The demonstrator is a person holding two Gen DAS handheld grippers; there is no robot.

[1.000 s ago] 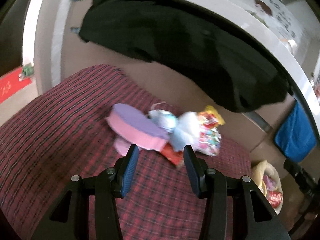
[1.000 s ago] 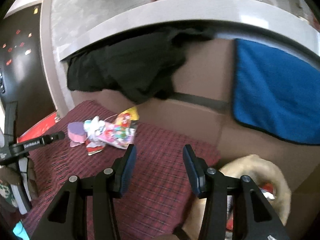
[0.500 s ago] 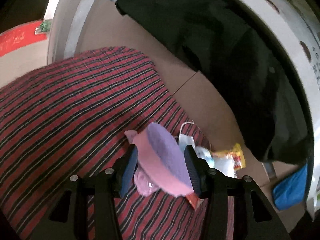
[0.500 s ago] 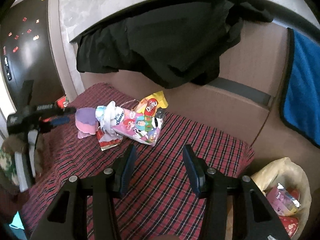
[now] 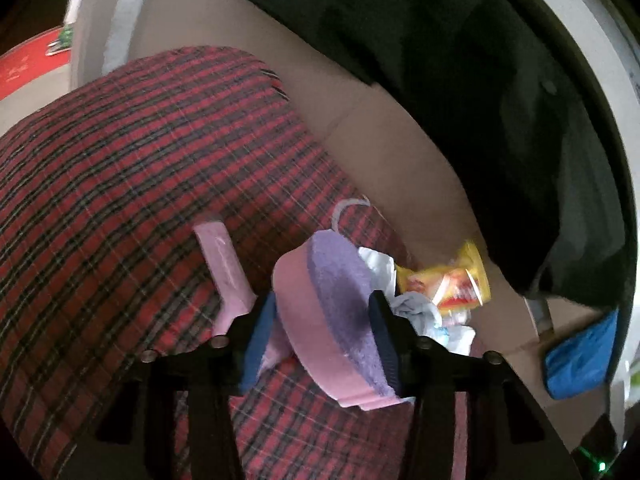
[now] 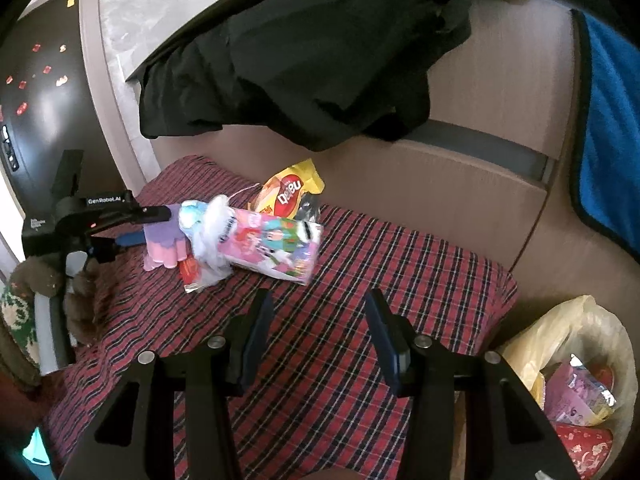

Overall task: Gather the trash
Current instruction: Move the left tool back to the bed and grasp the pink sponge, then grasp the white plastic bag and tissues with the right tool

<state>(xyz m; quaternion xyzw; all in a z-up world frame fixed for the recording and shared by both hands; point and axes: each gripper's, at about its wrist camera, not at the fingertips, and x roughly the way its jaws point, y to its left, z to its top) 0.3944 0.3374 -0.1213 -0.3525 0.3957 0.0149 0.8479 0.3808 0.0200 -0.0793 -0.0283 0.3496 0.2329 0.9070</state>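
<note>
The left gripper (image 5: 322, 338), jaws just narrowing, straddled the soft, light pink-and-purple sponge (image 5: 332, 320) beside the yellow wrapper (image 5: 448, 280), seemingly pressing its broad faces.

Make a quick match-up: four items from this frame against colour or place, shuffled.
Items:
1. sponge
2. snack bag
3. towel
4. trash bag

Descriptions:
A. blue, hanging on the right
B. pink and purple, between the left claw fingers
C. yellow, by the backrest
D. beside the plaid cushion, wrappers inside

Pairs: 1-B, 2-C, 3-A, 4-D
</note>
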